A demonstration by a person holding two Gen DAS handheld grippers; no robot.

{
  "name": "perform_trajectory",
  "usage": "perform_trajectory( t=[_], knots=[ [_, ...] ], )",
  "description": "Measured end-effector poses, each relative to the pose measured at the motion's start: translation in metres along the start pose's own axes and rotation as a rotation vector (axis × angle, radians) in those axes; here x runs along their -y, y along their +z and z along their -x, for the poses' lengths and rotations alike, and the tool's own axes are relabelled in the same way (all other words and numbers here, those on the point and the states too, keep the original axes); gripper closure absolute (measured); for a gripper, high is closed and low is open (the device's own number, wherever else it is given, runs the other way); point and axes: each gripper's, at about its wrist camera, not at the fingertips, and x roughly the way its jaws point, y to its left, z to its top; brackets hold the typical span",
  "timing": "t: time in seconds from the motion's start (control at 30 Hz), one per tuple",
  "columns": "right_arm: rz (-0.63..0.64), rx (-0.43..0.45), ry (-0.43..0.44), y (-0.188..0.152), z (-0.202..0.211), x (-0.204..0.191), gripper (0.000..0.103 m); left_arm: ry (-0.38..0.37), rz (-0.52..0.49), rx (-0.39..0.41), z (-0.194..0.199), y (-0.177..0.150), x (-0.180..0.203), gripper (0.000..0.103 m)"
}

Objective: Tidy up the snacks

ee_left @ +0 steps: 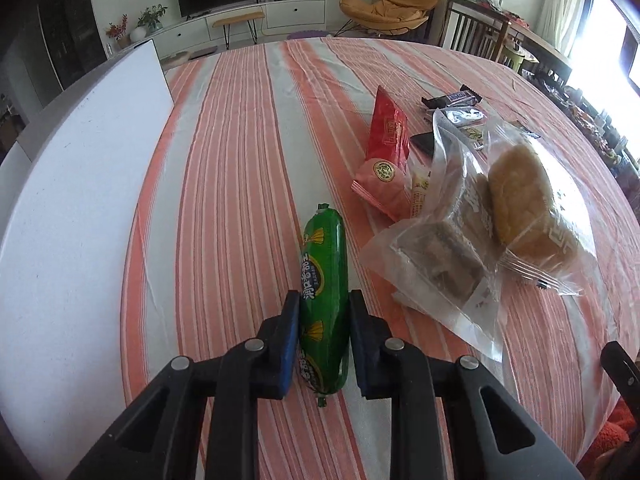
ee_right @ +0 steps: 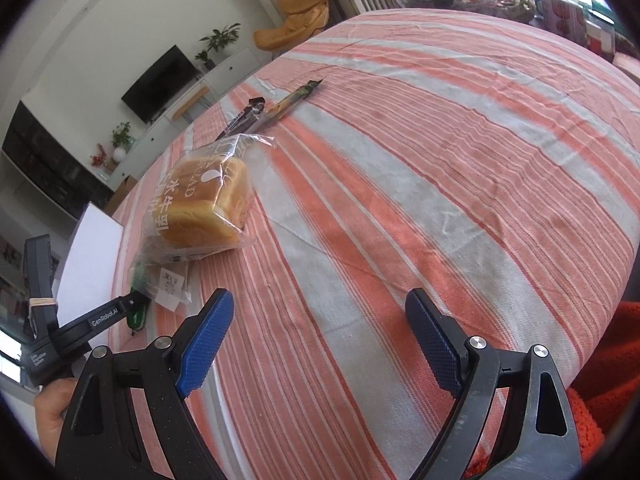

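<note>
A green sausage snack [ee_left: 324, 264] lies lengthwise on the striped tablecloth [ee_left: 240, 160], and my left gripper [ee_left: 325, 300] is shut on its near half, blue pads pressing both sides. To its right sits a pile of snacks: a red packet [ee_left: 386, 140], a clear bag of brown cake [ee_left: 436, 264], a bagged bread loaf [ee_left: 520, 200] and a dark chocolate bar [ee_left: 452, 99]. My right gripper [ee_right: 320, 296] stands open over bare cloth, nothing between its fingers. The bread loaf [ee_right: 204, 204] lies to its upper left, with the green sausage [ee_right: 136, 318] partly hidden beyond it.
A white board [ee_left: 80, 184] lies along the table's left side. A hand [ee_right: 48, 408] holds the left gripper's handle at the lower left of the right wrist view. Chairs, a TV cabinet and plants stand beyond the table's far edge. An orange-red fabric [ee_right: 600, 380] lies at the near right.
</note>
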Motion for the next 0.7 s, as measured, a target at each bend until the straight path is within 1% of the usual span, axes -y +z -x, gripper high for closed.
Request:
perform_trajectory(
  t=[0.07, 0.17, 0.2, 0.23, 0.27, 0.3, 0.33, 0.43, 0.53, 0.6, 0.7],
  knots=[
    [0.001, -0.001, -0.002, 0.0, 0.0, 0.0, 0.013, -0.01, 0.019, 0.002, 0.015, -0.022, 0.001, 0.08],
    [0.007, 0.001, -0.011, 0.0, -0.001, -0.001, 0.013, -0.066, 0.032, 0.006, 0.033, -0.054, 0.005, 0.08],
    [0.012, 0.001, -0.017, 0.0, -0.001, -0.002, 0.013, -0.082, 0.036, 0.013, 0.036, -0.06, 0.007, 0.078],
    [0.019, 0.0, -0.024, 0.0, -0.002, -0.003, 0.013, -0.095, 0.037, 0.026, 0.038, -0.063, 0.009, 0.066],
    [0.027, -0.001, -0.031, 0.0, -0.002, -0.004, 0.013, -0.108, 0.035, 0.042, 0.038, -0.064, 0.01, 0.057],
    [0.035, -0.002, -0.037, 0.0, -0.003, -0.005, 0.013, -0.118, 0.03, 0.054, 0.036, -0.063, 0.012, 0.032],
    [0.04, -0.004, -0.04, 0.0, -0.003, -0.006, 0.013, -0.109, 0.031, 0.06, 0.033, -0.062, 0.013, 0.015],
    [0.029, -0.004, -0.027, 0.0, -0.002, -0.003, 0.013, -0.055, 0.014, 0.102, 0.025, -0.057, 0.017, 0.012],
    [0.012, -0.003, -0.006, 0.001, -0.001, 0.001, 0.013, 0.005, -0.061, 0.093, 0.015, -0.054, 0.027, 0.003],
    [0.012, -0.003, -0.005, 0.002, -0.001, 0.0, 0.013, 0.005, -0.063, 0.094, 0.014, -0.055, 0.028, 0.0],
    [0.024, -0.005, -0.017, 0.002, -0.002, -0.002, 0.013, 0.006, -0.058, 0.098, 0.018, -0.058, 0.021, 0.0]
  ],
)
